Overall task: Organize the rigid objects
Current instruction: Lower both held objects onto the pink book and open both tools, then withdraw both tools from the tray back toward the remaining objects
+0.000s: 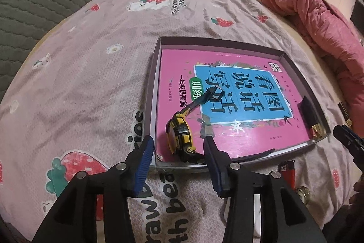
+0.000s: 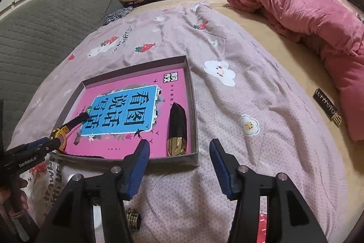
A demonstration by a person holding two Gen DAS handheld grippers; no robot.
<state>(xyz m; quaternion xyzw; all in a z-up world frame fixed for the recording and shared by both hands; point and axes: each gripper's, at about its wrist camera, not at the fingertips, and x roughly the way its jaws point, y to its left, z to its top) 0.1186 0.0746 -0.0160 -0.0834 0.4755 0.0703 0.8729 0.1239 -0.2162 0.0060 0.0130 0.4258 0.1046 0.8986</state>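
Your left gripper (image 1: 177, 149) has its fingers apart and empty, with the yellow wristwatch (image 1: 180, 137) lying loose between their tips in the box (image 1: 157, 65). Your right gripper (image 2: 179, 152) is also spread and empty, with the black-and-gold case (image 2: 177, 129) just ahead, inside the box on the pink book (image 2: 127, 147). Judging by this, three items are stowed; the red lighter (image 1: 287, 171) and brass fitting (image 2: 133, 219) near your fingers remain on the bed (image 2: 261, 106).

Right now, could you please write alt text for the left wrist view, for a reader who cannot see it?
An open left claw hovers over a yellow watch lying on a pink book inside a shallow box on a strawberry-print bedsheet. A red lighter lies outside the box.
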